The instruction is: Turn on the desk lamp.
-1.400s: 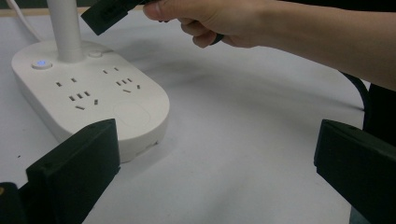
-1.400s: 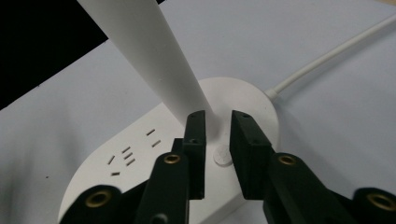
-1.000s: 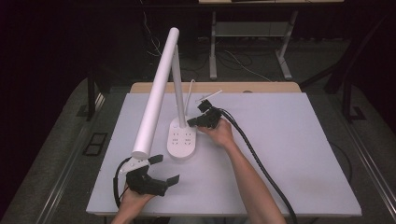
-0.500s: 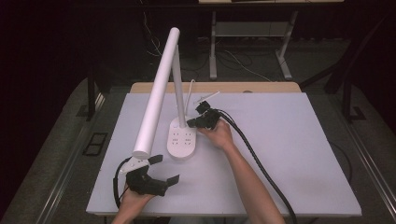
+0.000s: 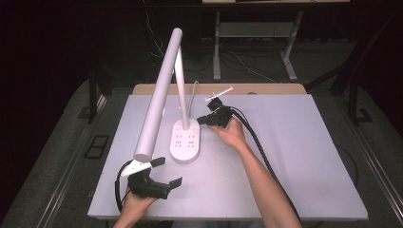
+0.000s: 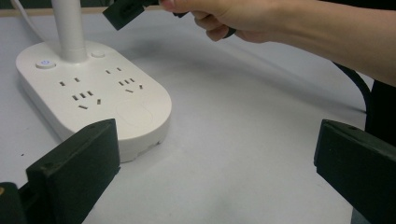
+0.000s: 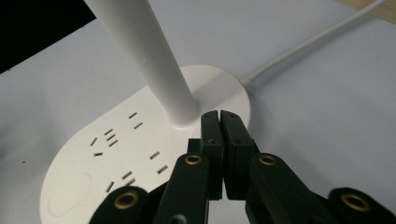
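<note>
White plastic makes up the desk lamp (image 5: 164,90) standing on the pale grey counter (image 5: 304,156): a long tube head slants down toward the near left, carried on a thin upright post (image 5: 182,90) that rises from an oval base (image 5: 186,141). That base (image 6: 93,93) doubles as a socket block, with two groups of plug slots on its top and a small round button (image 6: 45,63) beside the post. A white cord (image 7: 313,42) runs off the far end of the base across the counter.

Right hand-held gripper (image 5: 215,118) hangs just behind the base, close to the foot of the post; in the right gripper view its two black jaws are pressed flat together with nothing between them, their tips (image 7: 219,122) over the base's rounded end, and I cannot tell whether they touch it. The right hand (image 5: 231,133) grips it from behind, with a black cable (image 5: 259,147) trailing back along the forearm.

Left hand-held gripper (image 5: 159,173) sits near the counter's front left edge, below the low end of the tube head, jaws spread wide and empty. In the left gripper view those jaws frame the base's near end and bare counter.

No containers are on the counter.
</note>
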Motion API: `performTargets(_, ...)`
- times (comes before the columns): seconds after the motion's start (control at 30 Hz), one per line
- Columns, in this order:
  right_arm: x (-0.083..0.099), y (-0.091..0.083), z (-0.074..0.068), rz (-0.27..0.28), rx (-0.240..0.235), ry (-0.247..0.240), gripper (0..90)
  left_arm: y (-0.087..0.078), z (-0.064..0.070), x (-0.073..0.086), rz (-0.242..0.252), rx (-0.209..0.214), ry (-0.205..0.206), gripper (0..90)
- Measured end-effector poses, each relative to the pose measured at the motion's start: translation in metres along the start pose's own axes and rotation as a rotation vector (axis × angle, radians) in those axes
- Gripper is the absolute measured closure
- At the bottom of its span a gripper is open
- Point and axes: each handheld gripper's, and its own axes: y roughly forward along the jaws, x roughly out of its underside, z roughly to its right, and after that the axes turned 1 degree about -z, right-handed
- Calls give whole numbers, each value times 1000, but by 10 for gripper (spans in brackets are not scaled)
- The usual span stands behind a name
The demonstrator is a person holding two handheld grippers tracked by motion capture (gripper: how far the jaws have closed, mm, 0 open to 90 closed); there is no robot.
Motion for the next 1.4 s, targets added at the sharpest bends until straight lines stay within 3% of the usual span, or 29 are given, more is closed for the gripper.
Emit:
performTargets(0.27, 3, -26, 0, 14, 2, -1, 880, -1, 0, 0, 6, -4, 1, 0)
performTargets(0.47, 9, -50, -1, 41, 4, 9, 795, 0, 0, 0, 5, -3, -3, 0)
performTargets(0.6, 16, -67, -3, 71, 41, 44, 574, 1, 1, 0, 0, -1, 0, 0)
performTargets(0.63, 16, -67, -3, 71, 41, 44, 574, 1, 1, 0, -2, -3, 1, 0)
performTargets(0.77, 25, -80, -1, 87, 48, 42, 374, 2, 1, 0, -4, -1, 0, 0)
performTargets(0.87, 32, -90, -1, 98, 50, 54, 136, 1, 1, 0, -1, -3, -3, 0)
performTargets(0.97, 40, -99, -1, 101, 42, 75, 4, 1, 0, 0, 1, -5, -4, 0)
performTargets(1.4, 83, -138, -6, 139, 45, 96, 5, 1, 1, 0, 2, -5, -4, 0)
